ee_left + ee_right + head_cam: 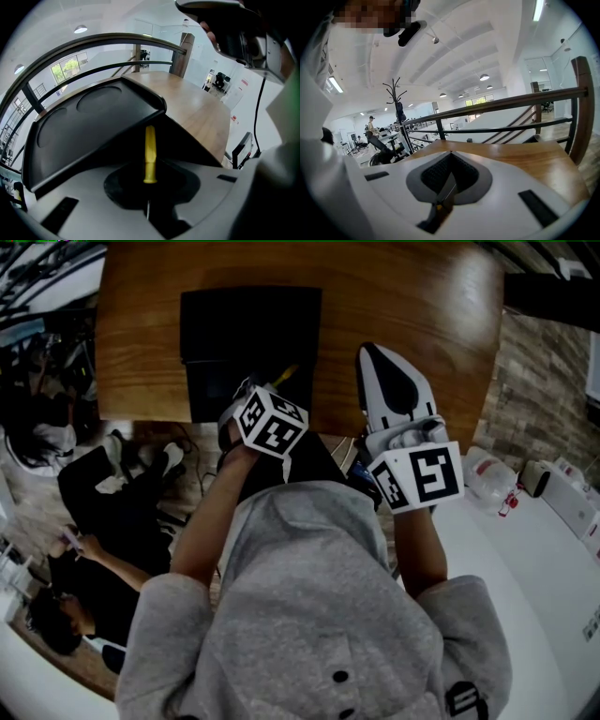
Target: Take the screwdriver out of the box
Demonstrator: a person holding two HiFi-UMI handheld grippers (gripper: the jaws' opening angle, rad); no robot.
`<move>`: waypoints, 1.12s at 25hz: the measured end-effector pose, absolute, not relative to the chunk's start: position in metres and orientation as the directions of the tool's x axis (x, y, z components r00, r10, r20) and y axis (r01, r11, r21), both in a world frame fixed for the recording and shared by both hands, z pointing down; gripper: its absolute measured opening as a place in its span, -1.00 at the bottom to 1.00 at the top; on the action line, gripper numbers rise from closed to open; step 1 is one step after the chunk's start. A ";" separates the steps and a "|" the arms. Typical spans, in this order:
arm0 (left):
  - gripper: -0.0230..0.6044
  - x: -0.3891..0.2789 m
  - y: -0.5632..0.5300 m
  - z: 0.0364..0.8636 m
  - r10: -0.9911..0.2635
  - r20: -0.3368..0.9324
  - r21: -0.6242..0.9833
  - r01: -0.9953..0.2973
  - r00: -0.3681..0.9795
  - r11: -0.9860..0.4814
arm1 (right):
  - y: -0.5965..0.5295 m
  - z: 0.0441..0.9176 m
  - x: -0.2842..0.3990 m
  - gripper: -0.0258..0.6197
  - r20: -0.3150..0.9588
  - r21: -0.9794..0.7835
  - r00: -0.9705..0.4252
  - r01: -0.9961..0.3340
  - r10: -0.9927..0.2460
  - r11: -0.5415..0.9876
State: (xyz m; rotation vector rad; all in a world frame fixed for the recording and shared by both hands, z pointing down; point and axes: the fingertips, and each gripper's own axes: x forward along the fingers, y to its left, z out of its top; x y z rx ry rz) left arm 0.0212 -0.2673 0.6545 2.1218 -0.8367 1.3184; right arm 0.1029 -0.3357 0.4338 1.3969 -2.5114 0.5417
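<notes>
– Screwdriver (149, 154) handling: what do you expect?

– Light and stiff, I'd judge. It has a slim yellow handle that looks like smooth plastic, so probably a bit slippery, and a thin metal shaft. It doesn't look fragile. The handle would be the surer place to hold it, because the shaft is narrow and could pivot between flat pads.

– Where is it held now?

– The left gripper (150, 185) is clamped on it near where the shaft meets the handle. The handle sticks out forward past the jaws, and a sliver of shaft shows in the seam behind.

– And where is it, relative to the box (93, 122)?

– Just in front of the raised black lid. In the head view the yellow tip sits over the near part of the open box. I can't tell whether it has fully cleared the tray.

– What about the right gripper (450, 159)?

– Its jaws are pressed together with nothing between them. It's above the wooden table (422, 306), to the right of the box and apart from it.

– Counts?

– One screwdriver, one box with its lid open, two grippers and one table.
</notes>
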 end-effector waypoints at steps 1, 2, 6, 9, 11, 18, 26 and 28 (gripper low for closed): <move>-0.67 0.020 -0.266 0.654 -0.233 0.910 0.097 -0.725 0.342 -0.682 | -0.334 0.433 0.103 -0.90 0.359 -0.212 -0.524 -0.852 -0.772 0.480; -0.67 0.020 -0.263 0.653 -0.226 0.911 0.104 -0.725 0.344 -0.681 | -0.332 0.431 0.105 -0.90 0.359 -0.211 -0.522 -0.853 -0.774 0.478; -0.67 0.021 -0.256 0.644 -0.216 0.913 0.096 -0.697 0.347 -0.711 | -0.329 0.424 0.114 -0.90 0.357 -0.194 -0.512 -0.859 -0.782 0.474; -0.67 0.015 -0.252 0.639 -0.220 0.916 0.077 -0.684 0.337 -0.725 | -0.326 0.422 0.114 -0.90 0.351 -0.193 -0.512 -0.859 -0.784 0.474; -0.67 0.013 -0.250 0.635 -0.223 0.915 0.073 -0.680 0.337 -0.729 | -0.324 0.420 0.112 -0.90 0.347 -0.197 -0.517 -0.856 -0.783 0.478; -0.67 0.013 -0.247 0.624 -0.228 0.908 0.069 -0.662 0.351 -0.747 | -0.320 0.408 0.106 -0.90 0.323 -0.196 -0.526 -0.850 -0.787 0.488; -0.67 0.012 -0.241 0.608 -0.248 0.900 0.043 -0.641 0.357 -0.766 | -0.308 0.394 0.108 -0.90 0.299 -0.183 -0.503 -0.864 -0.811 0.468; -0.67 0.010 -0.237 0.601 -0.260 0.895 0.038 -0.642 0.363 -0.765 | -0.300 0.390 0.107 -0.90 0.296 -0.178 -0.499 -0.866 -0.814 0.466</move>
